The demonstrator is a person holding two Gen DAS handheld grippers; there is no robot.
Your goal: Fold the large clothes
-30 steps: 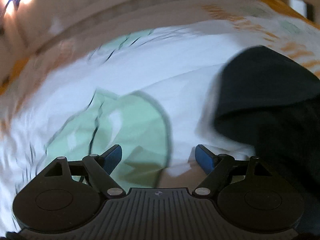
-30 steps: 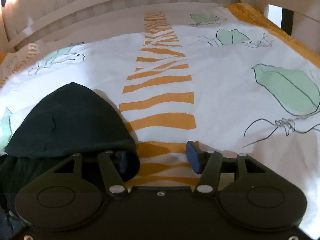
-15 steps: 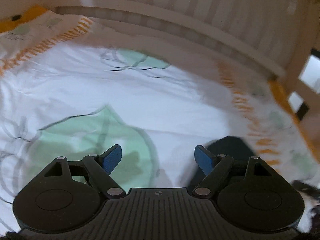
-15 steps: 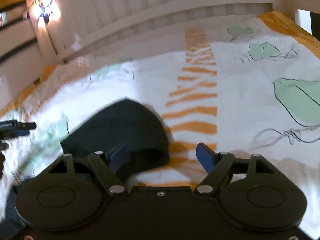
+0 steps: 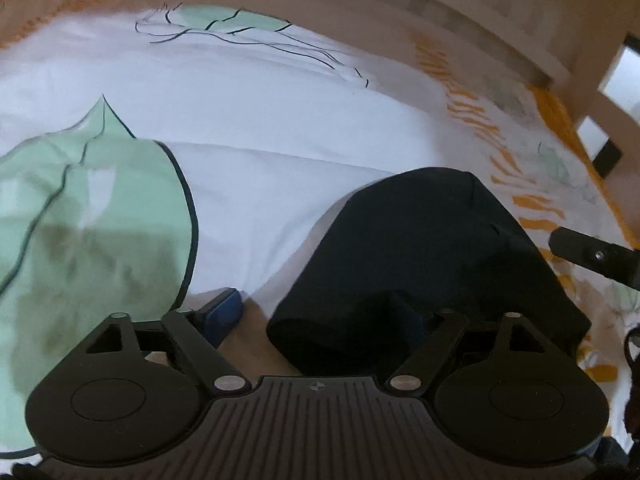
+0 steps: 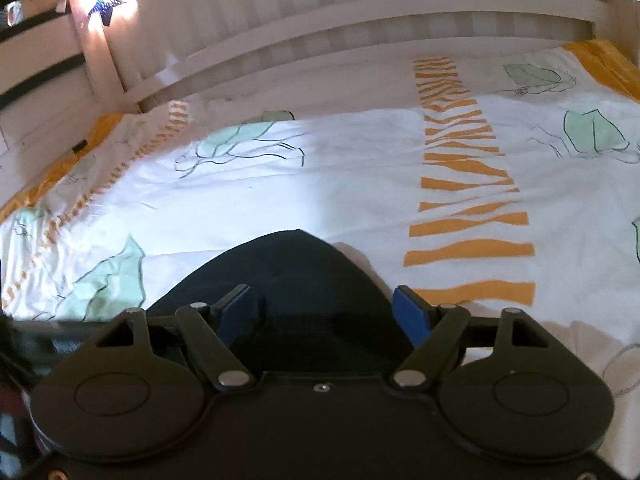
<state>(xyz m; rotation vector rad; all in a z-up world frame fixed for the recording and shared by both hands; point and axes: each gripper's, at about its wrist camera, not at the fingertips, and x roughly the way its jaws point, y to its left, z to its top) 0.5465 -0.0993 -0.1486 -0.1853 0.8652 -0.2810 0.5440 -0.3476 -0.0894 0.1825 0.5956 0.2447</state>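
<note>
Right — my left gripper (image 5: 320, 312) has just spread wider, and the right gripper (image 6: 326, 312) too, both gaping, gripping nothing, over the dark hooded garment (image 6: 280, 276) lying on the leaf-print bedspread (image 6: 320, 184).

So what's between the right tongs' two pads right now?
The dark hood of the garment lies between the pads of the right tongs in the right wrist view; they stand open, not pressing it.

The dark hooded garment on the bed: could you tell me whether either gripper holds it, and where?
Neither: the left gripper and right gripper stand open over the dark garment's hood.
</note>
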